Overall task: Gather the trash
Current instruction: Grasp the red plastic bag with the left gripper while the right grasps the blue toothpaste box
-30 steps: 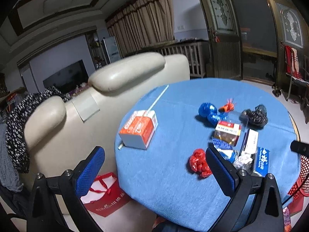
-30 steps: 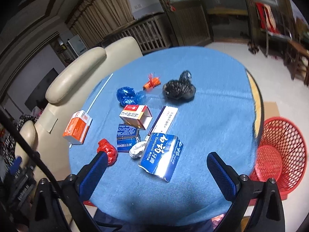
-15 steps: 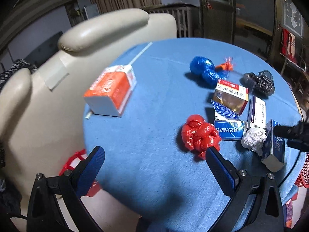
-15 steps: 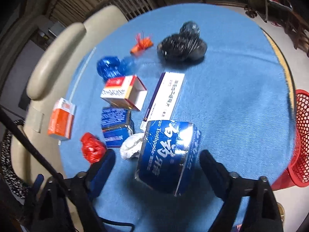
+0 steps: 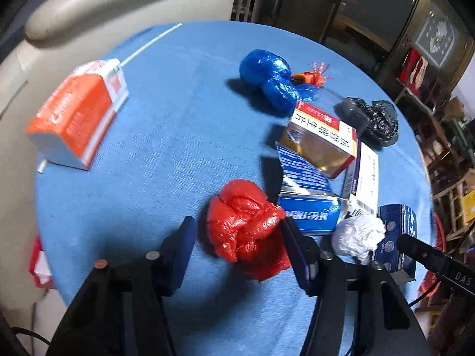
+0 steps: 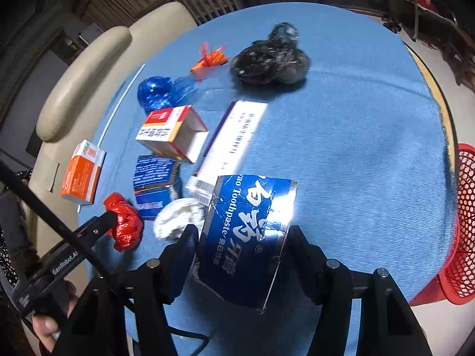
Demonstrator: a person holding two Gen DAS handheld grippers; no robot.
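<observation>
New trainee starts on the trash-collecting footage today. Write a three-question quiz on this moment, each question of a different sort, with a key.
1. True or false: the blue toothpaste box lies between the fingers of the right gripper.
2. Which item sits between the fingers of the left gripper? A) black plastic bag B) red plastic wad C) orange carton
3. Fill in: on the floor beside the blue table stands a red mesh ____.

Key
1. True.
2. B, the red plastic wad; the black plastic bag and orange carton lie farther off.
3. Basket.
</observation>
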